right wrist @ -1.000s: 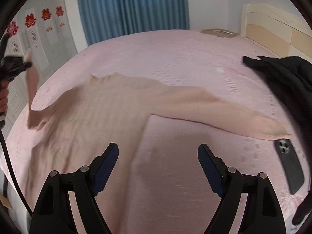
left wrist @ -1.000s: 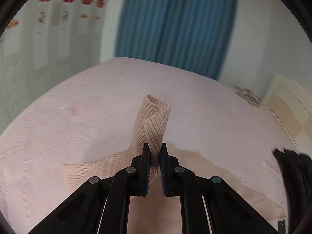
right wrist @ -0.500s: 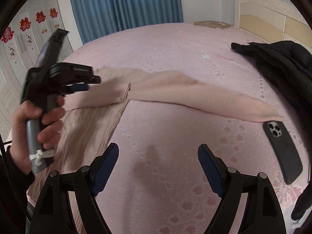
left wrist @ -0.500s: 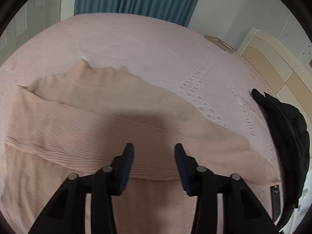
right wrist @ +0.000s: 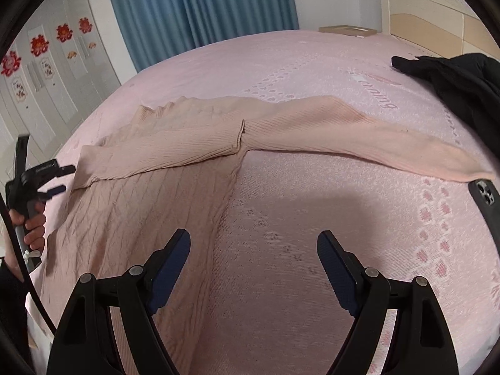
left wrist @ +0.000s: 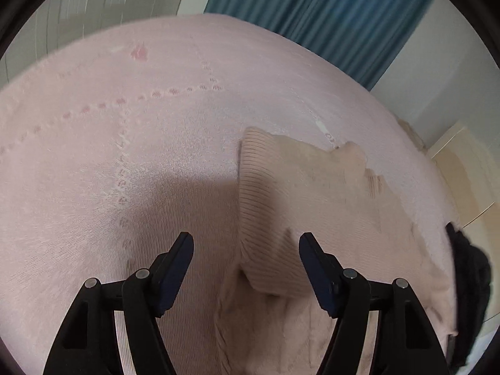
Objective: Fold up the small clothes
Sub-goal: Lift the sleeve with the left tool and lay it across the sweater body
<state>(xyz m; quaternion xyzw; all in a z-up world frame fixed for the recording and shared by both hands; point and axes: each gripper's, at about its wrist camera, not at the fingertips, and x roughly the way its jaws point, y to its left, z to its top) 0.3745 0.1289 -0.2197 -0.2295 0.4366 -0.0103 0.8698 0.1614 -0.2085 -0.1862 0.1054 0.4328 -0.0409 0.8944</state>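
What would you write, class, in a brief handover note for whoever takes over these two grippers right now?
Left gripper: jaws opening, nothing clamped, over the folded sleeve.
Right gripper: open, empty, above the sweater's hem side.
Pink sweater: flat on the bed; left sleeve lies folded across the chest, right sleeve stretched out towards the phone.
Done: one sleeve folded in.
Left: probably fold the right sleeve in, then fold the body.
Black garment lies apart, untouched.

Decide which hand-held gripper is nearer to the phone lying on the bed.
Right. The right hand-held gripper hangs over the bedspread with the phone off to its right; the left hand-held gripper is beyond the sweater, at its far side.
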